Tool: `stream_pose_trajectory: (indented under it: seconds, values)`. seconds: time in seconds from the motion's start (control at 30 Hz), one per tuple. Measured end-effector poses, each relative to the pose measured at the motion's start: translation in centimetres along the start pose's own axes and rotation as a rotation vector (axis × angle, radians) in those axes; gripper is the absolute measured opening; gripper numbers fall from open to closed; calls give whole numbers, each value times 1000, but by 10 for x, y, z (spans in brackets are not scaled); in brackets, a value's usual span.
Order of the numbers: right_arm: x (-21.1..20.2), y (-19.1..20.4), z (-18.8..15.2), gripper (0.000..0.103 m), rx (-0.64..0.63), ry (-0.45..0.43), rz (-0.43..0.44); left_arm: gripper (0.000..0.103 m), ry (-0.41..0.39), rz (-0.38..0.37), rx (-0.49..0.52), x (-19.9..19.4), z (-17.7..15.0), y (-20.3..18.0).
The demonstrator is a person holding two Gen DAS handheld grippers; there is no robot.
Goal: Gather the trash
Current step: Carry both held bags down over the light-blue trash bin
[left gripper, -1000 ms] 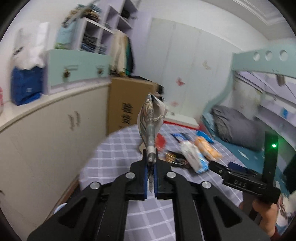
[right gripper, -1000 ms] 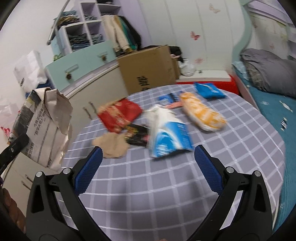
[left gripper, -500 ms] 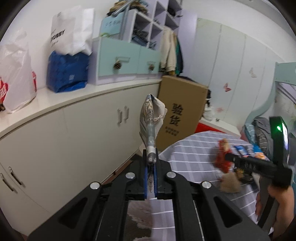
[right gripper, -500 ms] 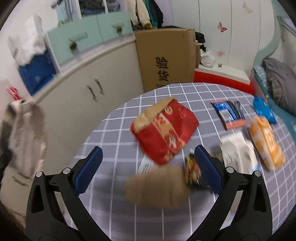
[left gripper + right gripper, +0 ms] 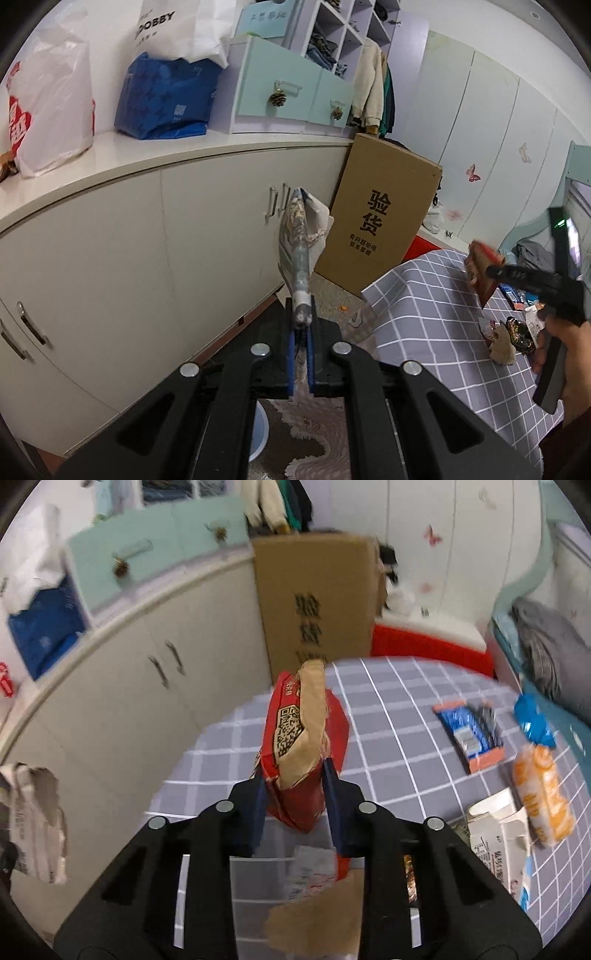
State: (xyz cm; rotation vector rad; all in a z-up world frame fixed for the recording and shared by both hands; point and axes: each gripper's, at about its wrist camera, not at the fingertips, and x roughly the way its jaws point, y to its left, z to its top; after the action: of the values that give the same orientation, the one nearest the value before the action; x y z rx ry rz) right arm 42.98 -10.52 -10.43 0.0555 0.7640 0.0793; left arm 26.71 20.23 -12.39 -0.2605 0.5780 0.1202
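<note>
My left gripper (image 5: 302, 321) is shut on a crumpled newspaper bag (image 5: 300, 243), held upright over the floor beside the table; the bag also shows at the left edge of the right wrist view (image 5: 35, 823). My right gripper (image 5: 295, 786) is shut on a red and brown snack bag (image 5: 303, 746), lifted above the grey checked tablecloth (image 5: 388, 738); it shows in the left wrist view (image 5: 480, 266) too. More wrappers lie on the table: an orange packet (image 5: 543, 794), a white carton (image 5: 498, 842), a blue wrapper (image 5: 469, 734), a blue packet (image 5: 532, 720) and a brown paper scrap (image 5: 314, 919).
White cabinets (image 5: 129, 258) with a counter holding plastic bags (image 5: 51, 107) stand to the left. A tall cardboard box (image 5: 380, 218) stands on the floor behind the table. A patterned rug (image 5: 295, 435) lies below the left gripper. A bed (image 5: 546, 646) is to the right.
My right gripper has closed on the red snack bag and lifted it off the table. My left gripper has swung left, away from the table, still holding the newspaper bag.
</note>
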Motion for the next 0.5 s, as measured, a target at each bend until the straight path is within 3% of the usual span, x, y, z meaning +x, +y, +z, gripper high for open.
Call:
stream_pose_trajectory:
  seconds: [0.1,0.3,0.5]
  values:
    - [-30,28,-3,27,-58,-80,31,4,4,0,-20,-7,-4,16]
    - [-68,114,-40,27,-173,-86,275,5,28,26,-67,-15,-17,55]
    - [-55,214,-111,27,-267,31,488,5,113,83,-140,-3,-50,110]
